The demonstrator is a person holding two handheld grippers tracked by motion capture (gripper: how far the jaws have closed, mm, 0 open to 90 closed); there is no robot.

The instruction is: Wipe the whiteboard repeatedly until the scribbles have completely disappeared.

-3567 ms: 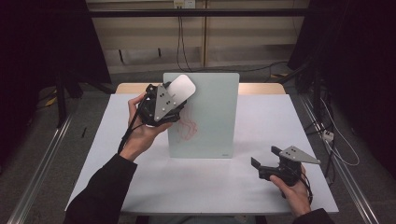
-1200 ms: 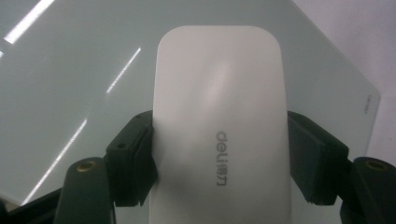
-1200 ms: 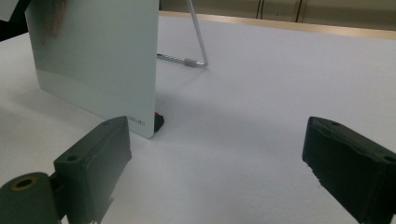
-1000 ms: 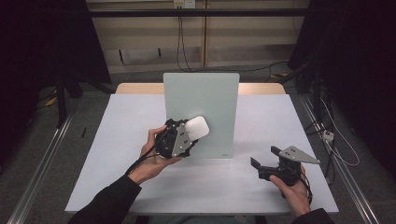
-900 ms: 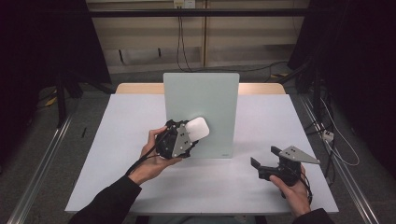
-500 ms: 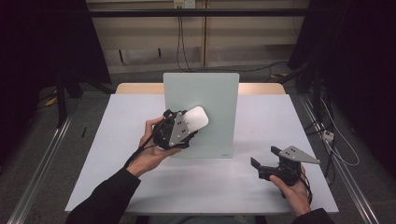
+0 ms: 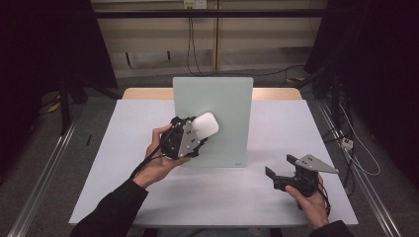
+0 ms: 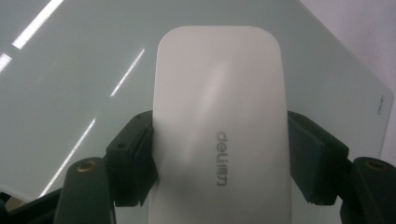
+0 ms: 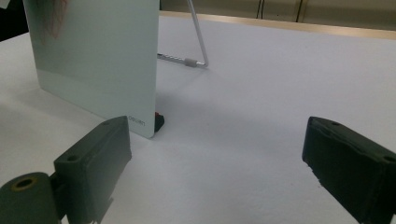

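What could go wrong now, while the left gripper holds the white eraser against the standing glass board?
1. The glass board stands on a thin wire prop; a hard push from the left gripper might tip or slide it.
2. The jaws hold the white eraser only by its lower sides, so it could twist or slip out.
3. The open right gripper rests apart from the board and does not steady it.

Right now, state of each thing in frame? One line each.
Glass board: upright on the table, propped by a wire stand behind it.
White eraser: clamped between the jaws, flat against the board.
Left gripper: shut on the eraser.
Right gripper: jaws open, empty, low over the table.
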